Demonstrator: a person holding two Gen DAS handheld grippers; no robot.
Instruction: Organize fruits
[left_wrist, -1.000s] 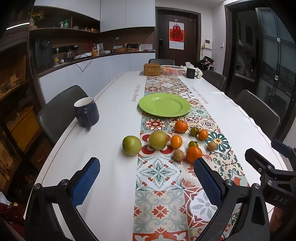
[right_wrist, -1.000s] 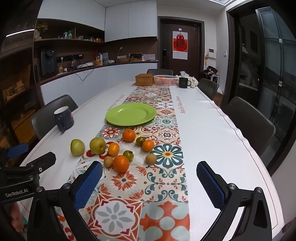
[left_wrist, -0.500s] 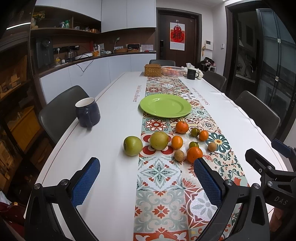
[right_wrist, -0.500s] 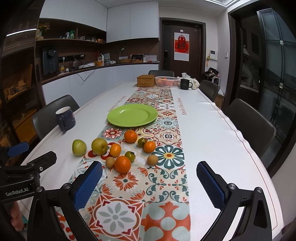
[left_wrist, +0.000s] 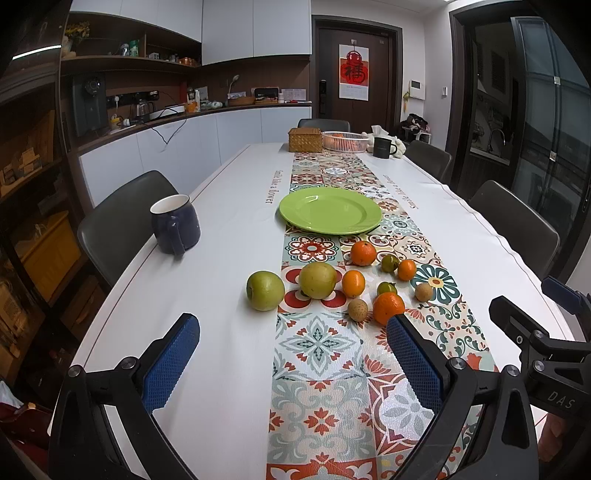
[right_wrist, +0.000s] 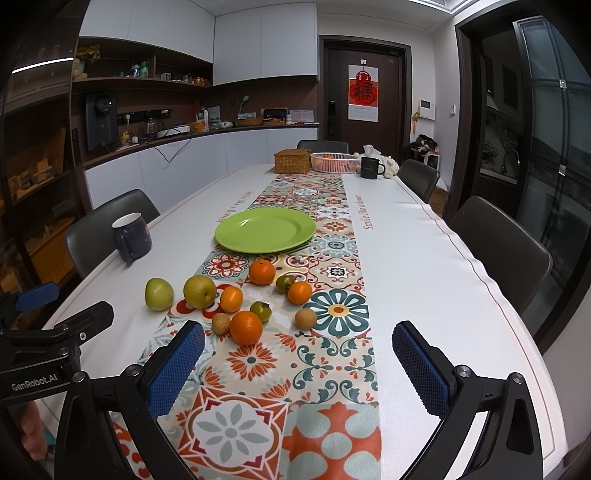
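Claws: left claw (left_wrist: 291, 363) and right claw (right_wrist: 297, 363) both spread wide and pinching nothing, hovering over the near end of the counter (left_wrist: 229, 236), short of the fruit.
Change: over the last second both views have crept slightly closer and higher; no fruit has shifted. By the look of it, sorting has not begun and this is only the approach.
Fruit, where: loose cluster on and beside the patterned runner (left_wrist: 325, 354), between the near edge and the green plate (left_wrist: 330, 210), which holds nothing.
Count, large: two, a green apple (left_wrist: 265, 290) on bare cloth just left of the runner and a yellow-green pear (left_wrist: 317, 279) beside it.
Count, orange: four, two bigger oranges (left_wrist: 388, 307) and two smaller ones.
Count, small green: two, among the oranges.
Count, small brown: two, toward the near edge.
Others: a dark blue mug (left_wrist: 175, 224) by the left edge; a woven box, a pink basket and a black mug at the far end.
Outlook: the plate seems the likely destination.
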